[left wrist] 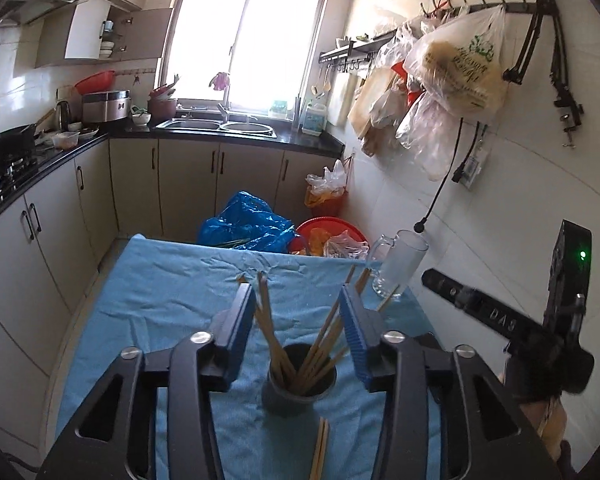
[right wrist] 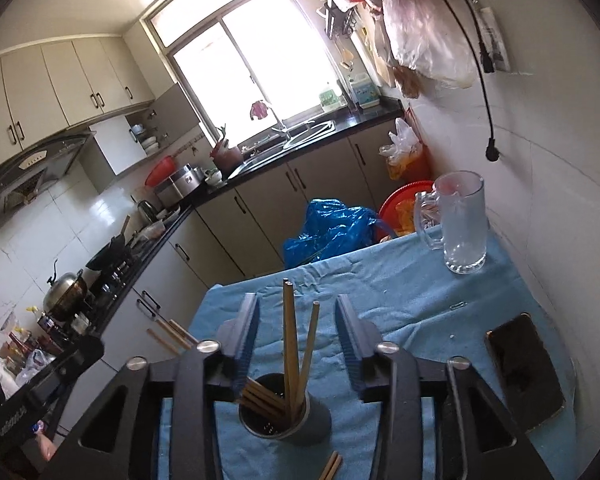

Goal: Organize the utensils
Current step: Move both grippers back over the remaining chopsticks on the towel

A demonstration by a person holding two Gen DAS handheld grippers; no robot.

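Observation:
A dark round holder stands on the blue cloth and holds several wooden chopsticks that fan out upward. My left gripper hovers above it, open and empty, jaws either side of the sticks. A loose pair of chopsticks lies on the cloth near the holder. In the right wrist view the holder sits below my right gripper, open and empty, with chopsticks rising between the jaws. A loose pair lies in front of it.
A glass mug stands at the table's far right corner, also in the left wrist view. A dark phone lies on the right side. Blue bag and red basin sit beyond the far edge. Wall on the right.

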